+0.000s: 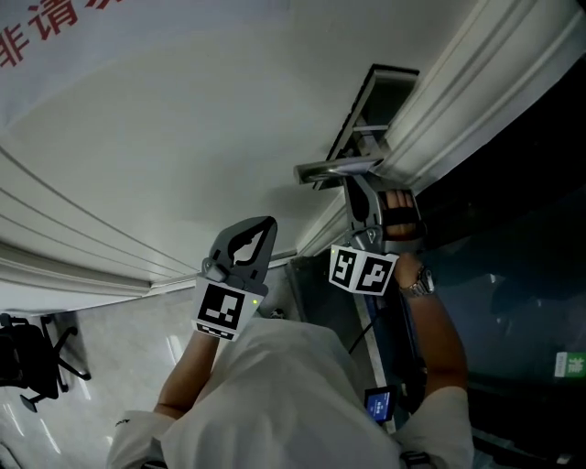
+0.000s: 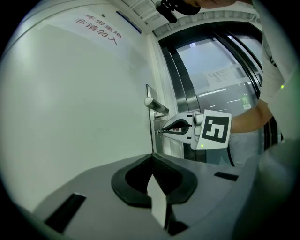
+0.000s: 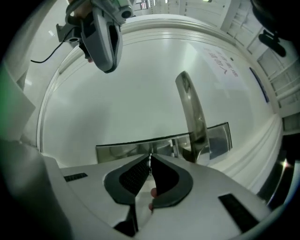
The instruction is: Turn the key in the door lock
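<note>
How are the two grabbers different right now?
The right gripper is at the metal lock plate under the door handle; the left gripper points at bare white door. The right gripper pinches the thin key; the left gripper pinches nothing. Both have their jaws together.

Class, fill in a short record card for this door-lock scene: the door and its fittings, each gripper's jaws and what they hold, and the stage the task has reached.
Door: white door with red characters printed on it.
Fittings: metal lever handle mounted on a metal lock plate.
Right: right gripper at the lock plate beside the handle, jaws shut on a thin key.
Left: left gripper facing the door panel, away from the lock, jaws together, nothing between them.
Stage: key gripped at the lock; whether it has been turned cannot be told.
</note>
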A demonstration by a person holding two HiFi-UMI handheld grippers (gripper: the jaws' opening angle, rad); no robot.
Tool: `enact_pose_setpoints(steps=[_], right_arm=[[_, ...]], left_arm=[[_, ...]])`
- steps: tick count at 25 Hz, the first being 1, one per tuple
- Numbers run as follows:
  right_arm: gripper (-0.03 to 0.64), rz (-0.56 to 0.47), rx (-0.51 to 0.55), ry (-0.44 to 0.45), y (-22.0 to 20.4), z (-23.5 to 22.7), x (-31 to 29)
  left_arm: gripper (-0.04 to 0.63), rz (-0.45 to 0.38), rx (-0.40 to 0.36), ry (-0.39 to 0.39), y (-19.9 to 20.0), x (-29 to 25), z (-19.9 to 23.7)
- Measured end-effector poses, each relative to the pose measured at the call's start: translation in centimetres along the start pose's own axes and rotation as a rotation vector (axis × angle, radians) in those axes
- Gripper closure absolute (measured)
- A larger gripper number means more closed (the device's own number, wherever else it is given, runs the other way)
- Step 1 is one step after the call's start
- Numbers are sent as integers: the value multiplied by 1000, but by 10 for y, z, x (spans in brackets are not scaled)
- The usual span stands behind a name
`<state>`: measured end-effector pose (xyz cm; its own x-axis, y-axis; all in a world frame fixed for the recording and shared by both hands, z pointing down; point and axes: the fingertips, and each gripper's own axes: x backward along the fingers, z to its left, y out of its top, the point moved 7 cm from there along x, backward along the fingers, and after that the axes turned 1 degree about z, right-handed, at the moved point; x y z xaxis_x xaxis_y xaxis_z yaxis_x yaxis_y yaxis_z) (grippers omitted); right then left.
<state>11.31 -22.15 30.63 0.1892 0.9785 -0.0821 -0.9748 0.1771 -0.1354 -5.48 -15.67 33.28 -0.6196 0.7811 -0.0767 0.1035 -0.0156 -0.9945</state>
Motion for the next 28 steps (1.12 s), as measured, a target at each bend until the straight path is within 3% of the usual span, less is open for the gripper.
enact_pose_setpoints(steps=[3, 6, 15, 18, 21, 25, 28], right_arm=[[598, 26, -136, -17, -4, -1, -5], [601, 27, -397, 15, -4, -6, -4], [601, -61, -1555, 239, -28, -19, -9], [601, -80, -1879, 287, -35, -18, -9], [601, -97, -2089, 288, -37, -14, -8], [601, -116, -2209, 263, -39, -11, -7], [601, -135, -2387, 300, -42, -8, -8]], left_arm=[[591, 14, 5, 23, -4, 5, -1], [590, 32, 11, 39, -8, 11, -1], [591, 50, 5, 45, -9, 9, -18], [591, 63, -5, 49, -6, 7, -22], [591, 70, -22, 47, -4, 7, -25], [591, 62, -30, 44, -2, 4, -31], [591, 58, -24, 49, -2, 3, -33]])
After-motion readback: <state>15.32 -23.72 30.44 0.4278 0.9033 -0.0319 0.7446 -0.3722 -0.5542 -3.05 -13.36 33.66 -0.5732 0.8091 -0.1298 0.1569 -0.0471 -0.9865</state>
